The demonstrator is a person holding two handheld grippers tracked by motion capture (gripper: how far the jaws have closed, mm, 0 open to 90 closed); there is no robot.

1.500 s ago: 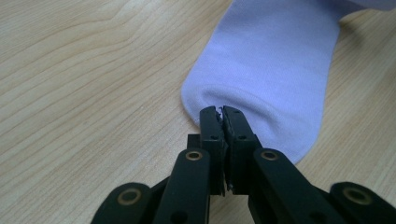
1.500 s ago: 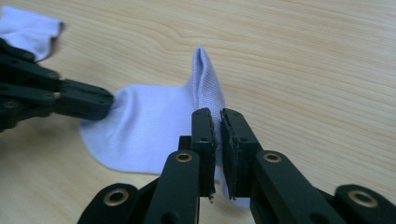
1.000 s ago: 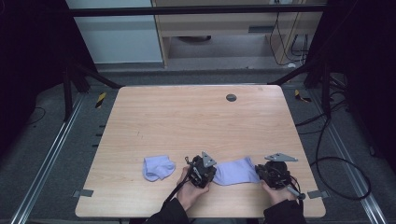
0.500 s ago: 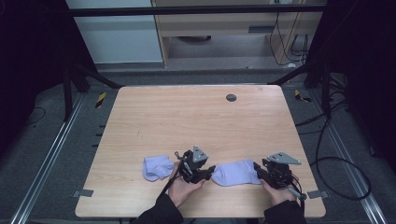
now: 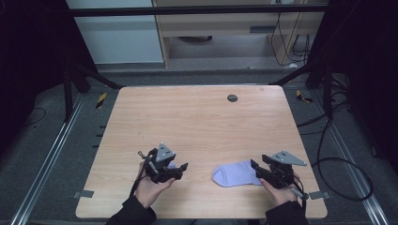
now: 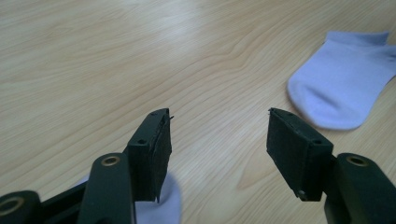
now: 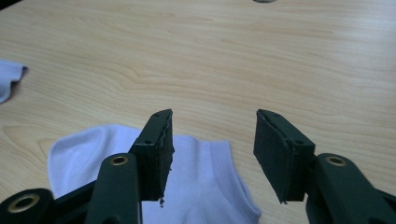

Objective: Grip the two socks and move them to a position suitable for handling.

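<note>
A lavender ankle sock [image 5: 236,174] lies flat near the table's front edge, right of centre. My right gripper [image 5: 256,170] hovers at its cuff end. Its jaws have just been opening and stand open above the sock [image 7: 201,186] without pressing it; in the right gripper view the right gripper [image 7: 212,126] has only tabletop in its gap. My left gripper [image 5: 179,168] is over a second lavender sock [image 5: 172,164], mostly hidden beneath it. The left gripper [image 6: 217,126] has also just been opening and holds nothing, with this sock [image 6: 161,207] below its left jaw.
The wooden table [image 5: 197,122] has a small dark round cap [image 5: 232,98] near its far edge. The flat sock [image 6: 343,88] shows at the upper right of the left gripper view. Dark floor, rails and cables surround the table.
Both grippers opened and let go of the right-hand sock, which now lies flat. The left hand moved left and up, ending over the other sock. The right hand stayed put.
</note>
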